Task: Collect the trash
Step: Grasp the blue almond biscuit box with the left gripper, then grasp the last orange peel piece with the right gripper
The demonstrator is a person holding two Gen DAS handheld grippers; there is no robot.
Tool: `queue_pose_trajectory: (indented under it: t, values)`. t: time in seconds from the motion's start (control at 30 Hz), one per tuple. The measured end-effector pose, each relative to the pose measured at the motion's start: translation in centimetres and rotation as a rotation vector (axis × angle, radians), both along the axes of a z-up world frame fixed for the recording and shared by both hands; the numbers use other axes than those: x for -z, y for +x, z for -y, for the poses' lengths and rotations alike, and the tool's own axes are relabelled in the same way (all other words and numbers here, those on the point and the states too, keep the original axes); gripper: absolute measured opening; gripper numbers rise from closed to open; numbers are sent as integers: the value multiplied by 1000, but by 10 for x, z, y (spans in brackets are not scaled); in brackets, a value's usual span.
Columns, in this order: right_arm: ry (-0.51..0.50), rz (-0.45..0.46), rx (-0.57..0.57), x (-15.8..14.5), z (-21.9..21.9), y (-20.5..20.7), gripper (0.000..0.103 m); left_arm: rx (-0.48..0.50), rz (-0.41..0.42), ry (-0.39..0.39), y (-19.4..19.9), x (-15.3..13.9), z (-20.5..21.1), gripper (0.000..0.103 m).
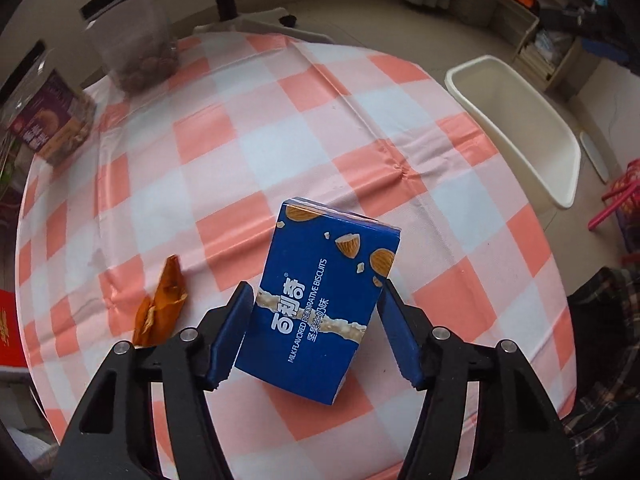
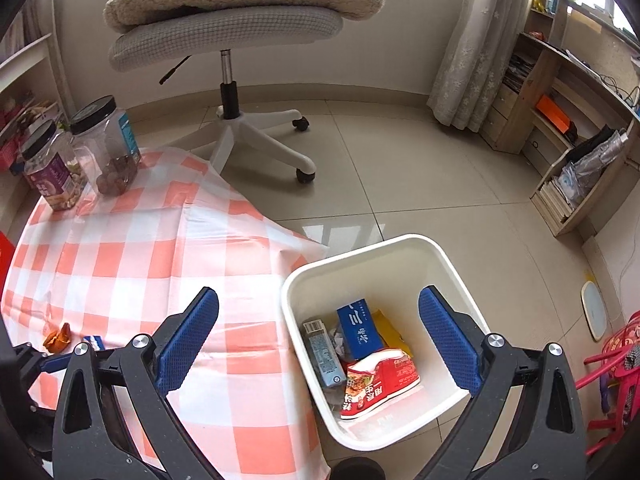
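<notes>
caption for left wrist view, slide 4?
Left claw straddling blue biscuit box on checked tablecloth; orange wrapper beside it.

On the table (image 1: 304,128), the biscuit box (image 1: 320,292) lies between the fingers of the left gripper (image 1: 316,316), with a crumpled wrapper (image 1: 162,304) just left of the box. Two jars (image 2: 80,160) stand at the table's far left corner, and a swivel chair (image 2: 240,80) stands behind the table. The bin (image 2: 400,248) sits on the floor just right of the table, with cartons and packets (image 2: 360,352) in it.
</notes>
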State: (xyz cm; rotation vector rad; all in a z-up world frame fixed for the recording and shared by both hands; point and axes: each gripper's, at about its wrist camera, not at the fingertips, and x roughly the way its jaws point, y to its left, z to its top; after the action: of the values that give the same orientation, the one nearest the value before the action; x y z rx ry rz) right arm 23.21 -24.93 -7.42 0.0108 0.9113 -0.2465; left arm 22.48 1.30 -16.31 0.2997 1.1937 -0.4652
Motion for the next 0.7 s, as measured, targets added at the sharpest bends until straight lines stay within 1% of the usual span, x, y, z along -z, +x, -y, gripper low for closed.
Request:
queue_pose_trajectory:
  t: [0.1, 0.17, 0.2, 0.23, 0.33, 0.4, 0.53, 0.6, 0.7]
  values:
    - [-10, -14, -58, 7, -28, 10, 96, -127, 35, -51, -7, -24, -36, 63]
    - [-27, -29, -121, 14, -50, 15, 96, -237, 85, -50, -10, -42, -58, 63]
    - [-46, -38, -162, 19, -64, 18, 96, -285, 109, -54, -11, -52, -68, 63]
    - [-71, -46, -205, 24, -79, 20, 96, -323, 124, -74, -13, -61, -77, 63]
    - [-127, -72, -370, 43, -128, 22, 96, -429, 166, -117, -14, -78, -111, 63]
    - [-145, -95, -498, 56, -161, 19, 96, -475, 178, -131, -12, -82, -130, 63]
    - [-168, -116, -731, 74, -223, 7, 96, -526, 176, -142, -14, -82, -153, 63]
    - [-156, -118, -799, 78, -246, 3, 96, -542, 176, -157, -16, -83, -164, 63]
    - [-104, -129, -854, 82, -269, 3, 96, -570, 184, -172, -19, -89, -182, 64]
